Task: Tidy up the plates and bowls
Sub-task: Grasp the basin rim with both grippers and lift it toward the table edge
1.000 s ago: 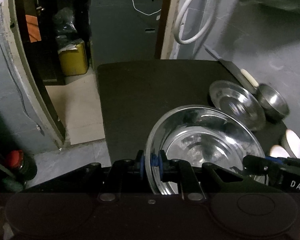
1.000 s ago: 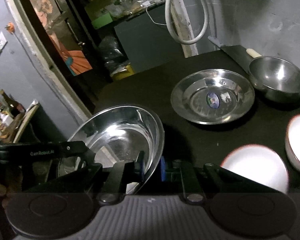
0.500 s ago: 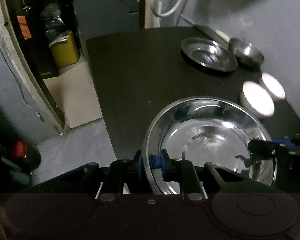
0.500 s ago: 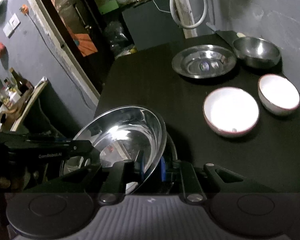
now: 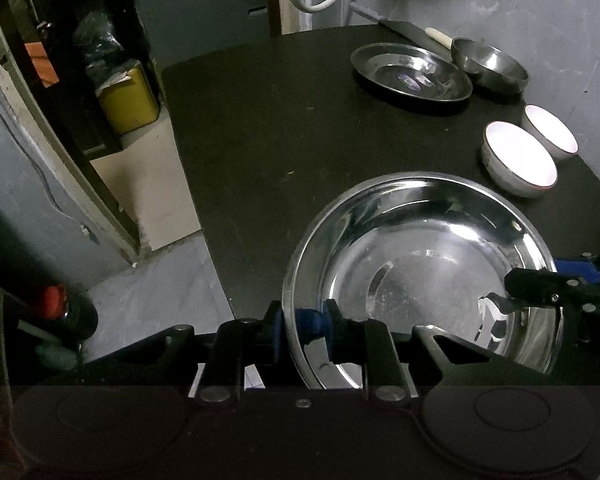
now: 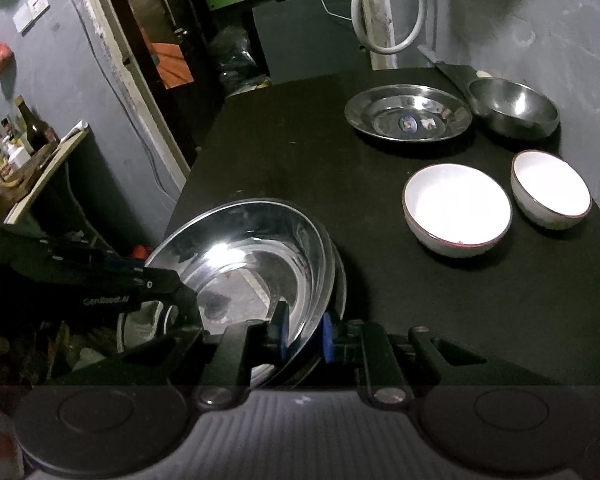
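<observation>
A large steel plate [image 5: 420, 272] is held by both grippers above the near part of the black table [image 5: 268, 128]. My left gripper [image 5: 298, 326] is shut on its left rim. My right gripper [image 6: 304, 330] is shut on its right rim; the plate [image 6: 252, 264] tilts up to the left there. The right gripper also shows at the plate's right edge in the left wrist view [image 5: 540, 284]. A second steel plate [image 6: 408, 116], a steel bowl [image 6: 514, 106] and two white bowls [image 6: 458, 206] [image 6: 550, 188] sit at the table's right side.
A knife [image 5: 416, 32] lies at the far right corner against the grey wall. A white hose [image 6: 380, 12] hangs behind the table. A yellow bin [image 5: 128, 96] and a doorway are off the table's left edge, and a side shelf [image 6: 32, 156] holds bottles.
The held plate and both grippers have pulled back toward the near edge of the table, so the second plate and bowls now lie farther away. Both grips are unchanged.
</observation>
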### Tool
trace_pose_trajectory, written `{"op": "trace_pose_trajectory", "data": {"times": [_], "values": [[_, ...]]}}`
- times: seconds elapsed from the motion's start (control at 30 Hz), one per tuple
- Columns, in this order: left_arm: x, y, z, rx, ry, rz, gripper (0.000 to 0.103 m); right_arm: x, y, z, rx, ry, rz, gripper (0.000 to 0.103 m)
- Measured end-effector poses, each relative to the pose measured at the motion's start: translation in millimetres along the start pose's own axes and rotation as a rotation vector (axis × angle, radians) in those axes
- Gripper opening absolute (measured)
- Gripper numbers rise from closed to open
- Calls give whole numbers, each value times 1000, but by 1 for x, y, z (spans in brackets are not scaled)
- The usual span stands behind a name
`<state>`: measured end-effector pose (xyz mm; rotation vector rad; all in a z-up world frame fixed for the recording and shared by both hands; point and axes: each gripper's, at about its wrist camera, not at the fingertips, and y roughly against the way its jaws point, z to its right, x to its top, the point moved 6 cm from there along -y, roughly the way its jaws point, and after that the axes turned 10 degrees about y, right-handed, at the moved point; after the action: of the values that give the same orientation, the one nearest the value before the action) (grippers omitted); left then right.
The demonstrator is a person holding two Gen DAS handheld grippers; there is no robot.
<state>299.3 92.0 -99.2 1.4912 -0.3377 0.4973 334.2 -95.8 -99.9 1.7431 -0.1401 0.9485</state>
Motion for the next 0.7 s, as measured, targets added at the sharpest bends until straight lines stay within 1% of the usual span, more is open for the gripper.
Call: {"op": "trace_pose_trajectory", "data": {"times": [0.17, 0.27, 0.5, 0.57, 0.7], "values": [[1, -2, 1, 7, -2, -8, 23, 1, 0, -8, -29, 59, -4, 25], [0, -4, 1, 5, 2, -15, 23, 3, 0, -9, -40, 77, -8, 25], [1, -5, 0, -2, 14, -22, 23, 3, -1, -13, -53, 109, -10, 32], [1, -6, -1, -1, 18, -25, 26, 3, -1, -14, -57, 114, -9, 33], [2, -6, -2, 1, 22, -24, 32, 2, -3, -11, -73, 114, -17, 39]]}}
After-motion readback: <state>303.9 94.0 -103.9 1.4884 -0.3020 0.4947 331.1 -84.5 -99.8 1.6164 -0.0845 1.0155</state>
